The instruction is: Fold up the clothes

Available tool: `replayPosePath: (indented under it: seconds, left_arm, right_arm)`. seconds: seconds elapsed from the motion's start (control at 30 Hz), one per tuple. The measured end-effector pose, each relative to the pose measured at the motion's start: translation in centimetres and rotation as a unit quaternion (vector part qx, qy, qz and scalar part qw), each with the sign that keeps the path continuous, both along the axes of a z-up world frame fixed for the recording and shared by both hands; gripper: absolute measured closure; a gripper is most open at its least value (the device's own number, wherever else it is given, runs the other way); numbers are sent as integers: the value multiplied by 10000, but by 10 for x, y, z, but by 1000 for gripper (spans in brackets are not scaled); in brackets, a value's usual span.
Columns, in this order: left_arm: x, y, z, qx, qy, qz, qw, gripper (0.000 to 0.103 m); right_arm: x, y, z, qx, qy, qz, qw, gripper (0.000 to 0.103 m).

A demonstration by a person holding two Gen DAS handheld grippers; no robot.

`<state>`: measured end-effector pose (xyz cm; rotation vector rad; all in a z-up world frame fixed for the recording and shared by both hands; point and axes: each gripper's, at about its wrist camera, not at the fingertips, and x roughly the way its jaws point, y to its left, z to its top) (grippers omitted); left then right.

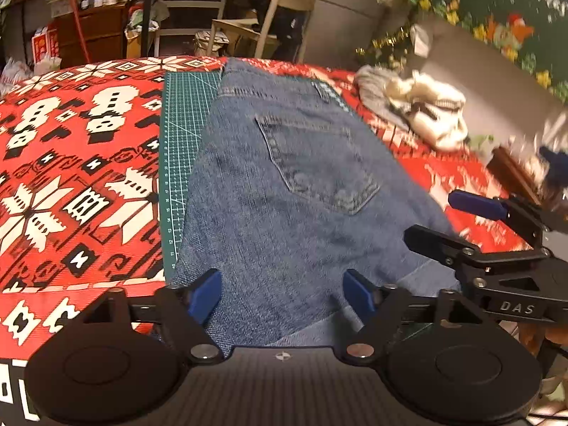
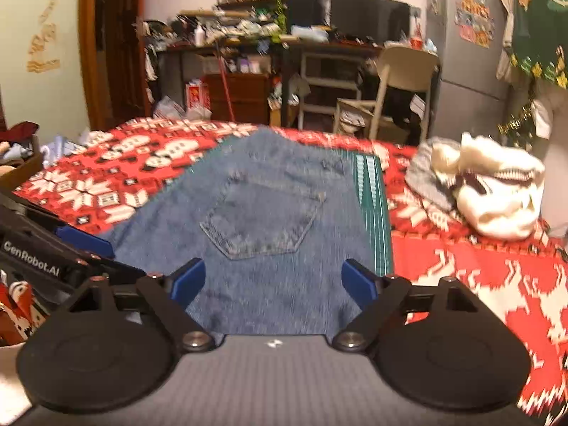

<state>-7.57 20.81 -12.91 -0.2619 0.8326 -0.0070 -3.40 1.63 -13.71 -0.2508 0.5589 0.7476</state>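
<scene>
Side by side, the left claw (image 1: 282,293) and right claw (image 2: 273,282) hover level, both spread wide, jeans (image 1: 284,184) just ahead beneath them.

"DAS" marks the right tongs (image 1: 461,220); "GenRobot.AI" the left tongs (image 2: 85,245) (green banner's lettering unreadable).

1. Warm, dim indoor light gives both views an orange cast.
2. Fisheye distortion bows the table's far edge (image 1: 142,61) and darkens the frame corners.
3. Motion blur smears the jeans (image 2: 262,213) in the right wrist view.
4. The left wrist view is sharper, blurring only at its right edge.
</scene>
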Motion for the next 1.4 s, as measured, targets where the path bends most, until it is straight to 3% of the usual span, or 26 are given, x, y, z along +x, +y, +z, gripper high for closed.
replayPosePath:
  seconds: [0.03, 0.1, 0.17, 0.2, 0.4, 0.5, 0.63, 0.8, 0.97, 1.1, 1.23, 1.3, 1.4]
  left_arm:
    - [-1, 0, 3, 53, -48, 70, 9999, 24]
    - [-3, -3, 9, 322, -142, 257, 9991, 19]
    - [-2, -7, 16, 630, -177, 444, 9969, 15]
    - [-1, -9, 17, 749, -174, 462, 9960, 15]
    - [6, -7, 19, 954, -246, 350, 9945, 15]
    - [12, -5, 19, 1051, -235, 407, 9934, 16]
    - [13, 5, 19, 667, -358, 628, 9952, 15]
    - [18, 7, 18, 807, -191, 902, 9925, 15]
    - [18, 8, 14, 652, -137, 859, 9941, 15]
    - [18, 9, 11, 597, -65, 872, 9944, 16]
    - [17, 7, 9, 611, -45, 805, 9949, 16]
    - [16, 5, 8, 609, -28, 728, 9955, 15]
    - [15, -1, 7, 728, -44, 611, 9955, 15]
  right_arm:
    - [0, -1, 4, 13, -32, 60, 10000, 24]
    - [5, -1, 4, -144, -36, 138, 9998, 53]
    - [10, 1, 3, -266, 49, 132, 9995, 72]
    - [14, 0, 2, -284, 100, 126, 9995, 74]
    - [52, -13, 2, -150, 236, -393, 9988, 74]
    - [81, -26, -3, 15, 618, -712, 9955, 74]
    - [104, -34, -10, 245, 992, -739, 9920, 75]
    - [116, -31, -21, 445, 1400, -671, 9869, 89]
    - [125, -27, -27, 574, 1552, -693, 9838, 87]
    - [136, -31, -33, 923, 1939, -762, 9737, 78]
    - [144, -34, -39, 1200, 2228, -841, 9638, 79]
    - [142, -32, -38, 1097, 2100, -853, 9678, 93]
    - [132, -24, -32, 803, 1727, -803, 9784, 101]
